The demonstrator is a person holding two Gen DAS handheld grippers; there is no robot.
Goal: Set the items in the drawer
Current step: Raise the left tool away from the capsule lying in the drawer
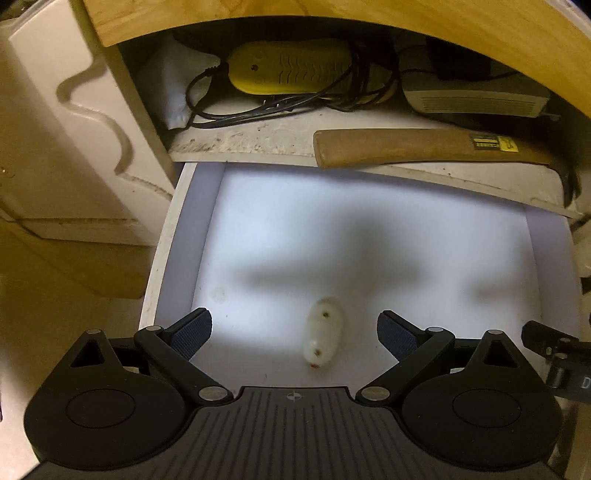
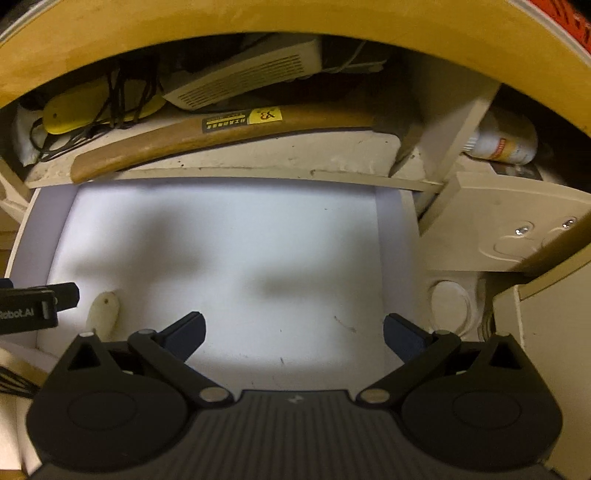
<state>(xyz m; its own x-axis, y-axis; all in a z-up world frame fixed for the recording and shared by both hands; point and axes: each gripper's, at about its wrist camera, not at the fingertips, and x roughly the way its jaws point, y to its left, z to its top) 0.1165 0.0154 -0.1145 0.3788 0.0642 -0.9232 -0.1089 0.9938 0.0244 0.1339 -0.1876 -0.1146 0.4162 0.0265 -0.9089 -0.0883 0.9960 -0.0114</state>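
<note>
A white open drawer (image 1: 173,236) lies below both grippers, brightly lit; it also fills the right wrist view (image 2: 391,229). A small white oval piece with two dark holes (image 1: 322,332) lies on the drawer floor near its front; it shows at the left in the right wrist view (image 2: 104,308). My left gripper (image 1: 294,332) is open and empty, hovering just above and around that piece. My right gripper (image 2: 294,332) is open and empty over the drawer's front right part. The left gripper's side (image 2: 37,301) shows at the left edge of the right wrist view.
A shelf above the drawer holds a wooden-handled hammer (image 1: 424,147), a yellow device with black cords (image 1: 291,68) and a grey-white box (image 1: 476,98). A wooden board (image 1: 258,14) overhangs. A cream cabinet door (image 1: 74,147) stands left; a bottle (image 2: 506,142) lies right.
</note>
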